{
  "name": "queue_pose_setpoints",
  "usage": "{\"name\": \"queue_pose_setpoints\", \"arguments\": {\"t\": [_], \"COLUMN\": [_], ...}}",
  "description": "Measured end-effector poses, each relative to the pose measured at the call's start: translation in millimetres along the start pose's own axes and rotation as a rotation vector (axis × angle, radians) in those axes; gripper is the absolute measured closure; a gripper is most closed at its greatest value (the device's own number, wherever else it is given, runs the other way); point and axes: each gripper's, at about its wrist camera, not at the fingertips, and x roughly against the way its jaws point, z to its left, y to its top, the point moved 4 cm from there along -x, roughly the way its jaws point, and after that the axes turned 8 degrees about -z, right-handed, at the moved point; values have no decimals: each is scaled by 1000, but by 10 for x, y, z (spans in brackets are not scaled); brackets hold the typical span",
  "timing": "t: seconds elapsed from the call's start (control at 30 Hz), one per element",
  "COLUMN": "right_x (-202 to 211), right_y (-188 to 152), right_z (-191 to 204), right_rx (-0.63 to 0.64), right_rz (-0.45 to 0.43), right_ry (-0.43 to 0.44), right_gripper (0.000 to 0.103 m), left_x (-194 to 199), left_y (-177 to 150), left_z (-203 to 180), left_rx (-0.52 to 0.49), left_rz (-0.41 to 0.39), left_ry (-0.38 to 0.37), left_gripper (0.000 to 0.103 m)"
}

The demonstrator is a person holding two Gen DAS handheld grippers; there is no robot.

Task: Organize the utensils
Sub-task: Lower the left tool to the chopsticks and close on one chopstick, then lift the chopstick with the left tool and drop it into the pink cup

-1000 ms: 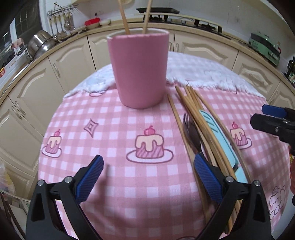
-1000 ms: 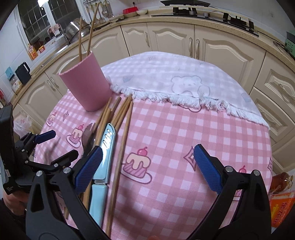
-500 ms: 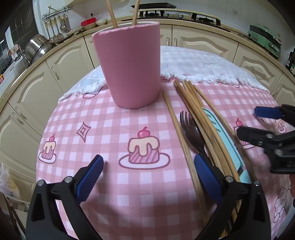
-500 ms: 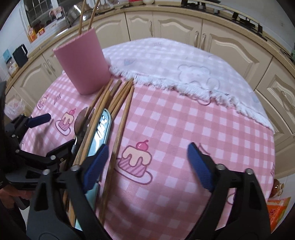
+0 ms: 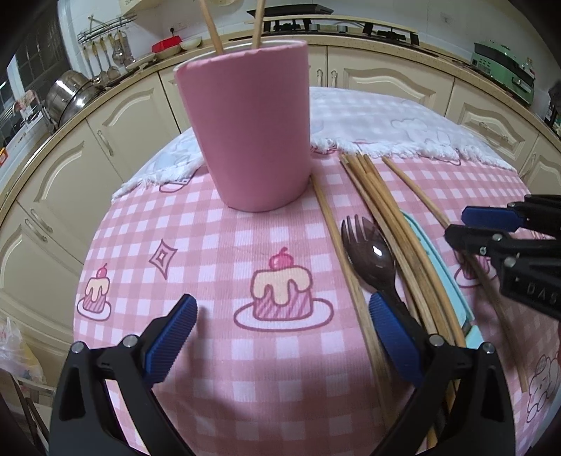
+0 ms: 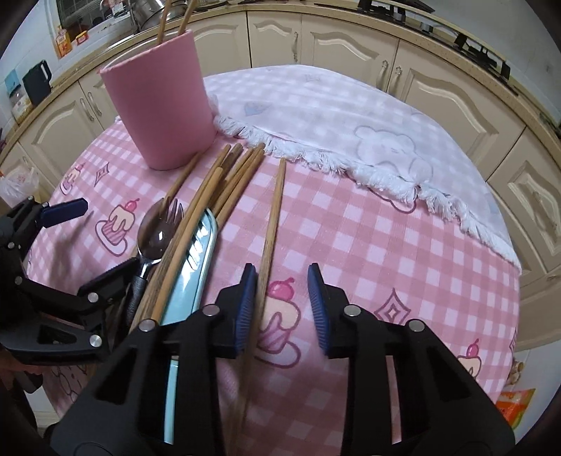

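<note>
Utensils lying on a pink checked tablecloth (image 6: 350, 217) beside a pink cup (image 6: 159, 101).

The cup is holding two chopsticks (image 5: 212, 26). The left gripper (image 5: 280, 336) is hovering, jaws wide apart, over the spork (image 5: 371, 259). The right gripper (image 6: 282, 305) has just been closing around one lone chopstick (image 6: 273, 214); its left pad is touching it, the right pad standing clear.
</note>
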Motion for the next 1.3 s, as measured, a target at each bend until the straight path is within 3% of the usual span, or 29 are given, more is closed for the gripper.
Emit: {"name": "queue_pose_setpoints", "arguments": {"t": [0.13, 0.23, 0.33, 0.37, 0.4, 0.63, 0.77, 1.0, 1.3], "right_x": [-79, -118, -126, -119, -111, 94, 270, 633, 967], "right_y": [87, 122, 130, 121, 114, 47, 89, 181, 457], "right_z": [46, 78, 110, 111, 110, -93, -208, -287, -269], "right_rx": [-1, 11, 29, 28, 28, -85, -147, -256, -286], "right_rz": [1, 4, 0, -1, -3, -76, -148, -319, -469], "right_ry": [-11, -21, 0, 11, 21, 126, 209, 390, 444], "right_gripper": [73, 73, 92, 96, 97, 97, 97, 97, 97], "left_x": [-35, -75, -79, -72, -67, 83, 282, 853, 1334], "left_y": [86, 137, 176, 181, 184, 60, 11, 180, 589], "left_z": [-51, -91, -126, -131, -129, -49, 18, 44, 228], "left_rx": [-21, -12, 2, 7, 14, 75, 114, 148, 210], "left_rz": [4, 8, 7, 7, 12, -4, -65, -319, -574], "left_ry": [-23, -70, -104, -108, -113, -132, -154, -234, -236], "left_gripper": [20, 38, 66, 86, 97, 98, 98, 98, 98]}}
